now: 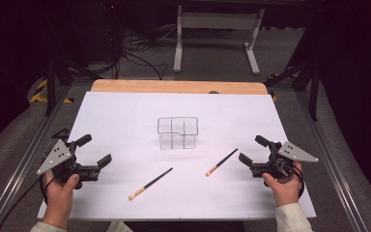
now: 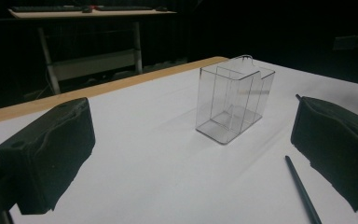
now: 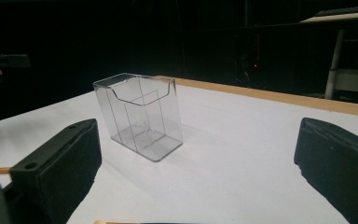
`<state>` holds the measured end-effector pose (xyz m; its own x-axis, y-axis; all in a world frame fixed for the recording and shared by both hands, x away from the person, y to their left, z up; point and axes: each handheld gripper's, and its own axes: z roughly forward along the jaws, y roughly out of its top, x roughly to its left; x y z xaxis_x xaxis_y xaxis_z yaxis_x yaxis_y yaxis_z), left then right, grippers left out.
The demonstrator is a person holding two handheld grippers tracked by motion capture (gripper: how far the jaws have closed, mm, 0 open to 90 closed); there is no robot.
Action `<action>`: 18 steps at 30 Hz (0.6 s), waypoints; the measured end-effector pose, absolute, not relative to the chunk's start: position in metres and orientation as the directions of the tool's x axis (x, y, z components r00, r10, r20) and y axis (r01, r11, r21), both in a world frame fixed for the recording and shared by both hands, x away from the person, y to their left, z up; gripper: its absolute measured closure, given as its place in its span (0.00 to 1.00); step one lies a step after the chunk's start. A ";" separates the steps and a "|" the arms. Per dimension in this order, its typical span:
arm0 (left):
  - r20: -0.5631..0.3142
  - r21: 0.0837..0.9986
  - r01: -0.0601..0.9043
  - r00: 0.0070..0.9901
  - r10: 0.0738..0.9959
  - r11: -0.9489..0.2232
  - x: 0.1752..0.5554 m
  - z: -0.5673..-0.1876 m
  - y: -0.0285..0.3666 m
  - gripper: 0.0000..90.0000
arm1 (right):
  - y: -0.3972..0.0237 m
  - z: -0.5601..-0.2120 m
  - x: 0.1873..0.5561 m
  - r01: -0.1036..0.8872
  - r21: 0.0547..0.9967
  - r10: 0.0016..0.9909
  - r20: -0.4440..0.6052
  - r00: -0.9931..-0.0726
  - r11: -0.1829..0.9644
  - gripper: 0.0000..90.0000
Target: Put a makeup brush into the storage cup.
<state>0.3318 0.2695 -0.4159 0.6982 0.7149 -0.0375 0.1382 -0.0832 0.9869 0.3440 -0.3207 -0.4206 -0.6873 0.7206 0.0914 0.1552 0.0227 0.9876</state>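
A clear plastic organizer box [image 1: 177, 133] with inner dividers stands upright on the middle of the white table cover [image 1: 125, 111]. Two black-handled brushes with tan tips lie in front of it: one brush [image 1: 150, 183] at centre left, the other brush [image 1: 221, 162] at centre right. My left gripper [image 1: 94, 150] is held low at the left edge, open and holding nothing. My right gripper [image 1: 252, 149] is at the right, open too, its jaws close to the right brush's handle end. The left gripper view shows the box [image 2: 233, 100] ahead and a brush handle [image 2: 300, 189] by the right pad [image 2: 338, 144]. The right gripper view shows the box [image 3: 140, 116] ahead.
A wooden strip [image 1: 178, 87] edges the table's far side. Metal rails [image 1: 24, 159] run along both sides. A white desk frame [image 1: 217, 34] and loose cables [image 1: 135, 48] lie on the floor beyond. White surface spreads all round the box.
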 end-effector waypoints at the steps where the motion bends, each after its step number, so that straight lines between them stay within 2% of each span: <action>1: -0.038 0.987 0.138 0.698 0.715 -0.082 0.332 -0.416 0.270 0.01 | -0.320 -0.420 0.344 0.153 0.988 0.719 0.090 -0.689 0.022 0.01; 18: -0.053 0.988 0.140 0.694 0.718 -0.062 0.332 -0.417 0.272 0.00 | -0.319 -0.419 0.343 0.138 0.989 0.732 0.059 -0.679 0.049 0.01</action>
